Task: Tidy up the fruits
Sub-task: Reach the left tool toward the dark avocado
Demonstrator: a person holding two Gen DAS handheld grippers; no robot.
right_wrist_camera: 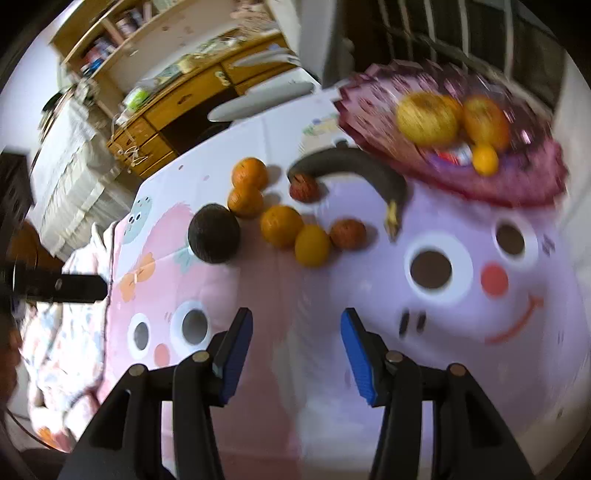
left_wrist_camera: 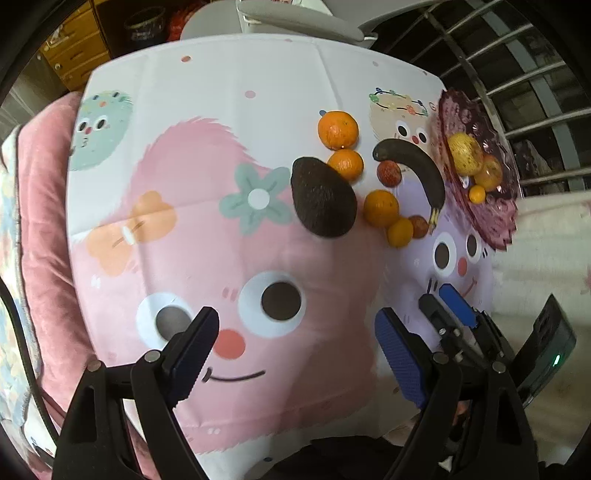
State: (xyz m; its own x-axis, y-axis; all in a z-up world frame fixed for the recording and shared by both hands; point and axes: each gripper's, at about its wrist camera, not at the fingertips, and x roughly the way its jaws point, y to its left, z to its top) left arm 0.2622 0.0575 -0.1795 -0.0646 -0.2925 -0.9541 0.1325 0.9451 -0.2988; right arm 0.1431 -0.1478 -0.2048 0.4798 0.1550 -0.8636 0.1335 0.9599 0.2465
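A dark avocado (left_wrist_camera: 324,196) (right_wrist_camera: 214,233), several oranges (left_wrist_camera: 338,130) (right_wrist_camera: 281,226), a blackened banana (left_wrist_camera: 413,168) (right_wrist_camera: 354,170) and two reddish fruits (left_wrist_camera: 388,172) (right_wrist_camera: 303,188) lie loose on the cartoon tablecloth (left_wrist_camera: 229,258). A purple glass plate (left_wrist_camera: 491,218) (right_wrist_camera: 517,192) at the right holds a yellow fruit (left_wrist_camera: 463,153) (right_wrist_camera: 426,118) and small oranges. My left gripper (left_wrist_camera: 295,336) is open and empty, near the table's front edge. My right gripper (right_wrist_camera: 296,343) is open and empty, short of the fruits; it also shows in the left wrist view (left_wrist_camera: 448,301).
A pink cushion (left_wrist_camera: 44,229) lies along the table's left side. Wooden drawers and shelves (right_wrist_camera: 177,99) stand behind. Metal window bars (left_wrist_camera: 517,74) are at the back right. A grey chair (left_wrist_camera: 295,18) is behind the table.
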